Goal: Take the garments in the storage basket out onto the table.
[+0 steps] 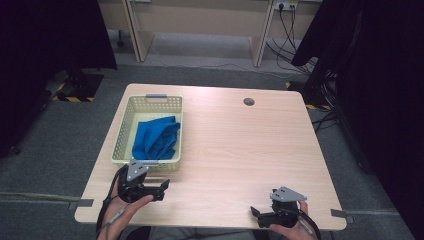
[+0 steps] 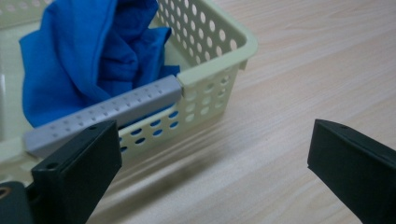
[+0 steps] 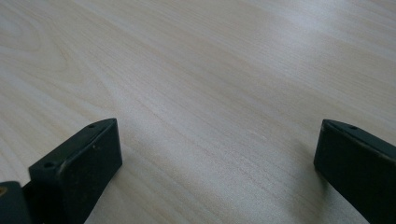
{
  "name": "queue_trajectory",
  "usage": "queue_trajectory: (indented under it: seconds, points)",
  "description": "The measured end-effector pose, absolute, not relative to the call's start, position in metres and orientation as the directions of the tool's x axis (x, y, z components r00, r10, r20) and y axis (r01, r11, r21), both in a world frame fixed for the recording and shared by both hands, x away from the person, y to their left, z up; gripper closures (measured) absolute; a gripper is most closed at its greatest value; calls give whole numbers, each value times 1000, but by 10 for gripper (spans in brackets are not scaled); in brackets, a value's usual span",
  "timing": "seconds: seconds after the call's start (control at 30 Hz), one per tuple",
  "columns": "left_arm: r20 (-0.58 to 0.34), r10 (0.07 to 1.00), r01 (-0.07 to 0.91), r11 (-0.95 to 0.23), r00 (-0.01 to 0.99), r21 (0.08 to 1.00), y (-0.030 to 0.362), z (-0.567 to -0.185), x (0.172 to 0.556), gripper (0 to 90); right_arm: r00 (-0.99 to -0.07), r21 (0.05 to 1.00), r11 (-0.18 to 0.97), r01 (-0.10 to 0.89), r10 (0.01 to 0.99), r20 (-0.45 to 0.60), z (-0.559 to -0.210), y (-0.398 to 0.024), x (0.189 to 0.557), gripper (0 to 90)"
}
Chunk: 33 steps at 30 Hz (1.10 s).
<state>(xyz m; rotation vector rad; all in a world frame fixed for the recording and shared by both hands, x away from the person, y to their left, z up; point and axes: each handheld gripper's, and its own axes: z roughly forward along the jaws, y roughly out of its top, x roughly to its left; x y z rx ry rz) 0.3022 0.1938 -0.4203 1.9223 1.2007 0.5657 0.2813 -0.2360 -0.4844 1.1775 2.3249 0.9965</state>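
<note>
Left tool (image 1: 162,187) beside basket (image 1: 123,131) (blue cloth (image 1: 156,137) inside)

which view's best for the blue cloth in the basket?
Left gripper view: the blue cloth is close and crumpled, its folds clear, behind the basket's grey handle. The high view shows the cloth whole but small inside the basket. The right gripper view shows bare table.

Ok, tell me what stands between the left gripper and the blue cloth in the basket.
The basket's near end wall with its grey handle stands between the open left gripper and the blue cloth. The cloth lies inside the basket, behind that wall. From above, nothing covers it.
</note>
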Motion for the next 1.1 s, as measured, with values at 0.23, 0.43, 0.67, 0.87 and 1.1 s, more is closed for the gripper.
queue_trajectory:
  seconds: [0.23, 0.43, 0.67, 0.87, 1.1]
  points:
    - [-32, 902, 524, -222, 431, 822, 195, -406, 311, 20, -595, 723, 408, 557, 804, 5, -485, -236, 281, 12]
    - [-31, 905, 527, -219, 424, 821, 195, -393, 327, 21, -596, 723, 408, 557, 803, 5, -485, -236, 281, 12]
    - [-21, 920, 540, -212, 392, 815, 198, -383, 356, 27, -595, 723, 408, 558, 803, 6, -485, -236, 281, 12]
    - [6, 931, 548, -221, 366, 807, 199, -376, 378, 33, -596, 723, 408, 558, 803, 6, -485, -236, 282, 12]
    - [13, 933, 563, -228, 360, 794, 197, -373, 395, 36, -597, 724, 408, 557, 803, 6, -485, -236, 282, 12]
